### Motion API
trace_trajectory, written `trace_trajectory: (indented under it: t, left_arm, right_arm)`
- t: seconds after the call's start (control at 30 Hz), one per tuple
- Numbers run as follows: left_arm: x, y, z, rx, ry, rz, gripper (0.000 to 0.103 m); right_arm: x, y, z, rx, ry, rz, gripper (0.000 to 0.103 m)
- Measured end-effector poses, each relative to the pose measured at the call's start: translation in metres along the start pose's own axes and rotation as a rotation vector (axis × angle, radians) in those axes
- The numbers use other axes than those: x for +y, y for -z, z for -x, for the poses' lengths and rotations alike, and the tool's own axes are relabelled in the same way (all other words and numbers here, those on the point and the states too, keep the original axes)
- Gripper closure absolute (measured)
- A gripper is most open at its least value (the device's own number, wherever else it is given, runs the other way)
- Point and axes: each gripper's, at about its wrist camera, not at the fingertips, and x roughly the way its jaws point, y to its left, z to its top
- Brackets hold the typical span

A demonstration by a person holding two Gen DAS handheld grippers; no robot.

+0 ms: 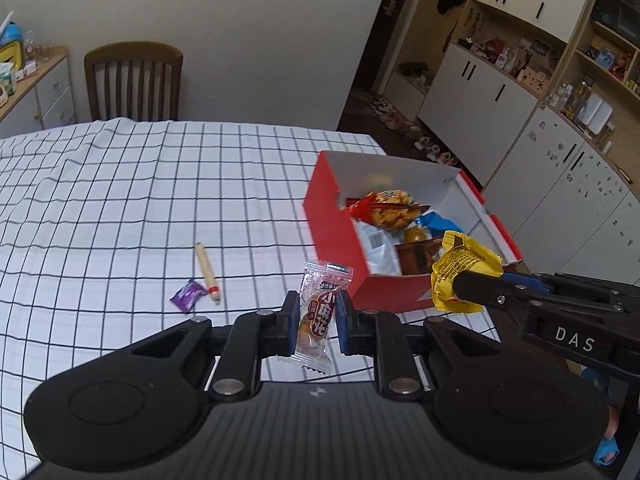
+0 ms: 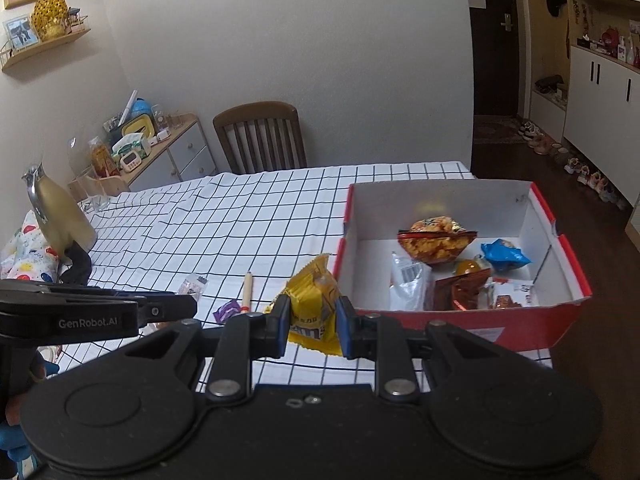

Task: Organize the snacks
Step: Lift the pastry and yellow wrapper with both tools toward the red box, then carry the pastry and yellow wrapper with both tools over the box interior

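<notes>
Both grippers are loaded: the left gripper is clamped on a clear sachet, held above the cloth just left of the red box, and the right gripper is clamped on a yellow packet near the box's near-left corner. Both wrappers look slick and pinched at the middle, so either could slip free short of the box wall. The grippers are close enough to knock each other, and the purple candy and stick lie on the cloth to the left.

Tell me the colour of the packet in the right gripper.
Yellow packet with dark print, clearest in the right wrist view.
</notes>
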Motion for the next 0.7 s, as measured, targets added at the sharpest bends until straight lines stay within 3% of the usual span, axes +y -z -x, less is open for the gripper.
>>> trace_trajectory:
  t: [0.7]
  left_arm:
    - [-0.107, -0.033, -0.047, -0.027, 0.039, -0.118, 0.085]
  right_arm:
    - [-0.093, -0.006, 0.034, -0.084, 0.105, -0.007, 0.08]
